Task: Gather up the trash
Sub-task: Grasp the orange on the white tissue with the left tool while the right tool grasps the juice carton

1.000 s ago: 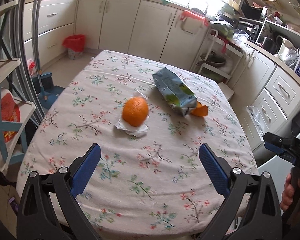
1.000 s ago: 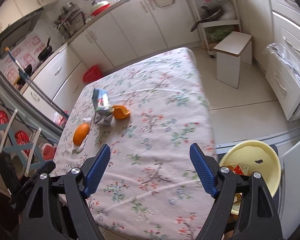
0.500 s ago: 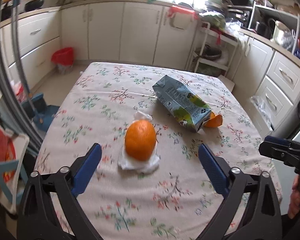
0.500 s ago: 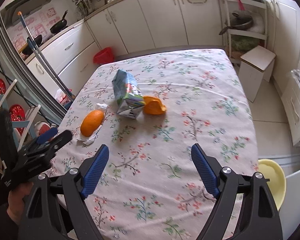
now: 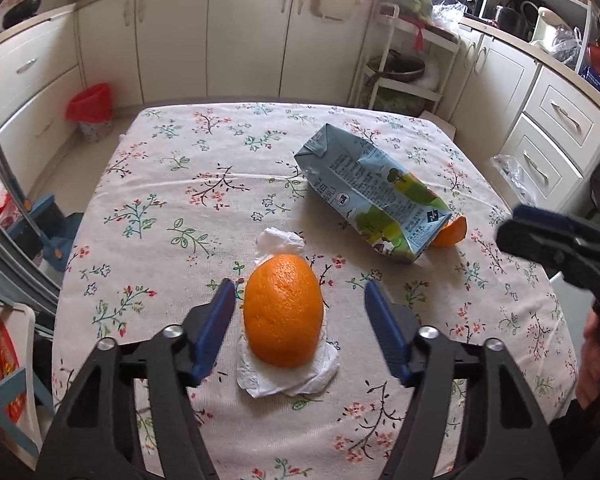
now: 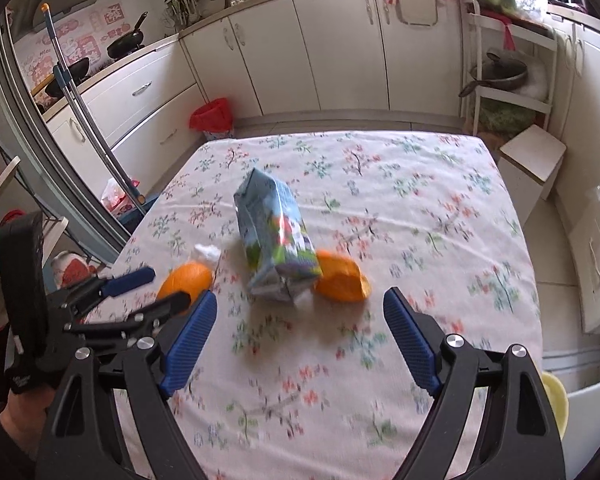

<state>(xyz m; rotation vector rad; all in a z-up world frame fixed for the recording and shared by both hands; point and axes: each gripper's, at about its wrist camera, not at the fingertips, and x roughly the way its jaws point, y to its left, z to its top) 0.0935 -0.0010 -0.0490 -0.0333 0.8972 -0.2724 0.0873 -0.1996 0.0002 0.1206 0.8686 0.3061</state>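
Item, far left on the floor by the cabinets: red-lined waste bin, well apart from the table, a likely destination though a pale yellow tub also shows at the table's right edge in the right wrist view. Item, left gripper: jaws spread wide, straddling the orange peel with the left pad just beside its flank and the right pad standing clear; nothing pinched yet. Item, orange peel: a large domed piece lying rind-up on a crumpled white tissue, near the table's front edge, the tissue's twisted end poking out behind it. Item, centre-right: crushed drink carton, lying on its side, touching or overlapping a second, smaller orange peel piece at its near right corner. Item, right gripper: jaws spread, empty, held above the cloth in front of the carton and smaller peel; that view is motion-blurred. Step in hand, by judgement: the approach to the first pick, left claw framed on the domed peel. Next move calls for centring the jaws so both pads meet the rind evenly, lowering enough to catch the tissue with it if wanted, and closing gently, since a hollow peel would likely buckle or slip under a hard squeeze
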